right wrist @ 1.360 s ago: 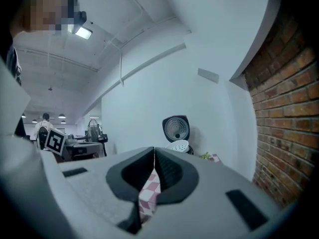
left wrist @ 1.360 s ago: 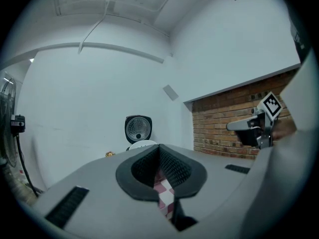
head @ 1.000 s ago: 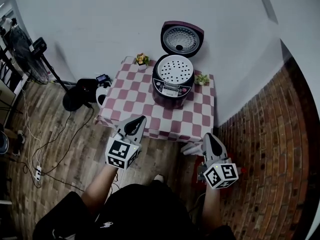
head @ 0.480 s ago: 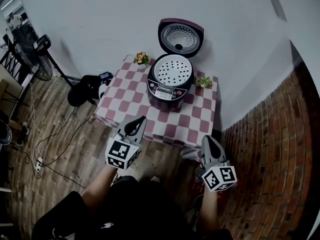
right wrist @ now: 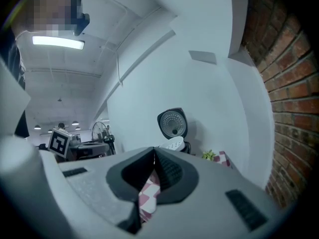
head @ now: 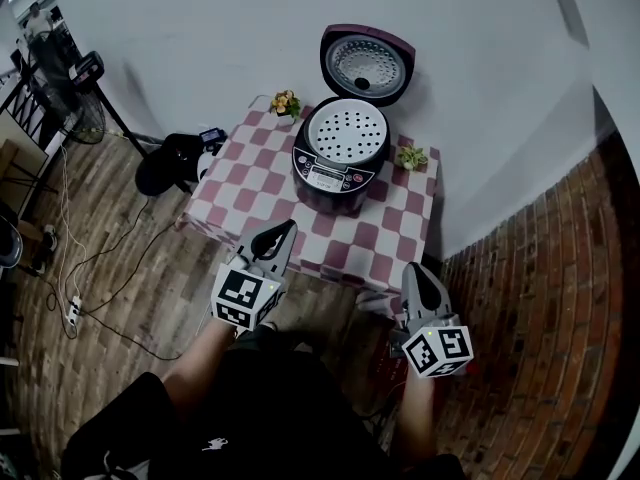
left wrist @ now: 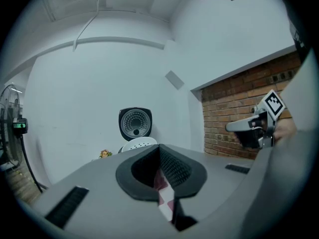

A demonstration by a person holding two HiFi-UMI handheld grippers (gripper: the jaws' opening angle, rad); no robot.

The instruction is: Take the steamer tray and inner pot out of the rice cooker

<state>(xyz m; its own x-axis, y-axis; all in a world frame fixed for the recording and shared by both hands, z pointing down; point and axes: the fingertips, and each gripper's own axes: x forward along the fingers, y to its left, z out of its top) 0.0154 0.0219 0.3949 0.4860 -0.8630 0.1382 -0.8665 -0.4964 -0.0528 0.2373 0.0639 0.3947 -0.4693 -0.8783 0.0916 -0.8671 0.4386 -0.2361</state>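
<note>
- Two shut, empty pairs of jaws: left gripper (head: 286, 229) and right gripper (head: 413, 269) hanging before the checkered surface (head: 250, 193).
- Rice cooker (head: 338, 168) sitting open against white wall (head: 200, 38), steamer tray (head: 346, 131) lying inside.
- Brick wall (head: 540, 298) standing right.

Free tabletop (head: 248, 194) left of rice cooker (head: 338, 160)

head view steeply down, gripper views low and level, all share the distant rice cooker (head: 333, 180)
</note>
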